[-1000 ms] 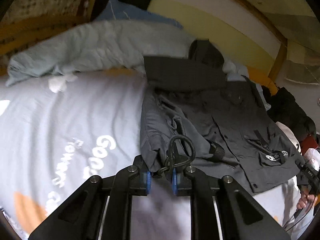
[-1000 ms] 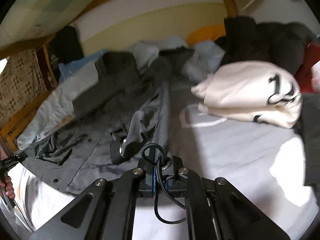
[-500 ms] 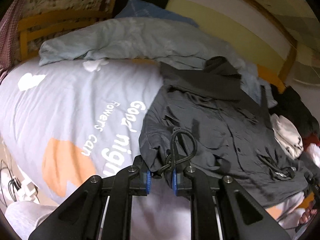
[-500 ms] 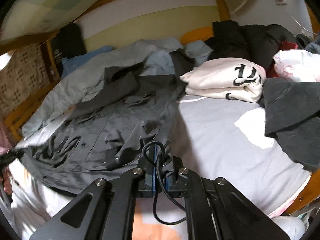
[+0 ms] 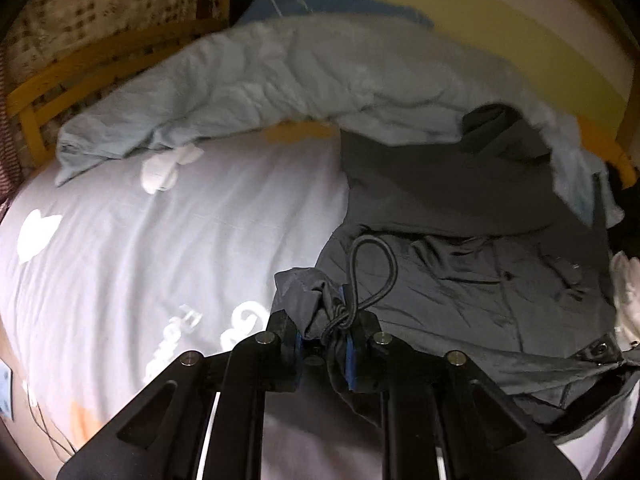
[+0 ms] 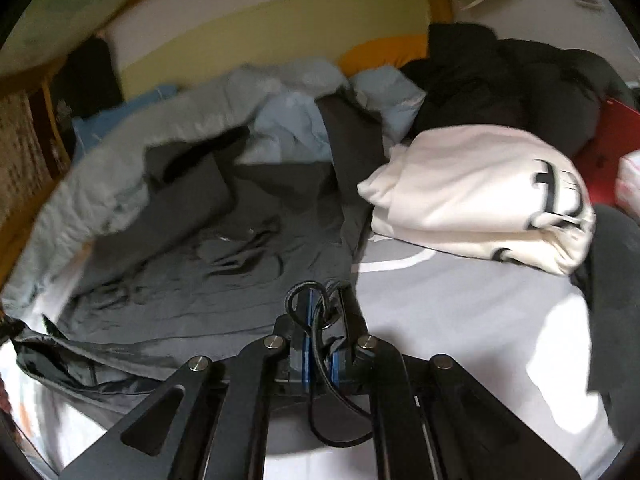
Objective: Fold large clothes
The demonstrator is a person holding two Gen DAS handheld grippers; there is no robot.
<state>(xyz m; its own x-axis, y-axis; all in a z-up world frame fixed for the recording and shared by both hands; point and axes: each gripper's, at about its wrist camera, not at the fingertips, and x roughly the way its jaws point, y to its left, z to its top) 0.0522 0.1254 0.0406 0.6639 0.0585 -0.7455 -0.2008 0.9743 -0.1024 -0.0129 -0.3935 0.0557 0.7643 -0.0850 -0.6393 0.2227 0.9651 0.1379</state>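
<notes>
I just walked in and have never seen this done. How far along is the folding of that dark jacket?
Early on. Done: the dark grey jacket lies spread, rumpled, on the bed sheet. In hand: the left gripper and right gripper each pinch a bunched edge with its drawstring. Left: no neat fold shows yet. A folded white garment sits beside it.

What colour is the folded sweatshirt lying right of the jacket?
Cream-white with black lettering; the folded sweatshirt shows best in the right wrist view.
</notes>
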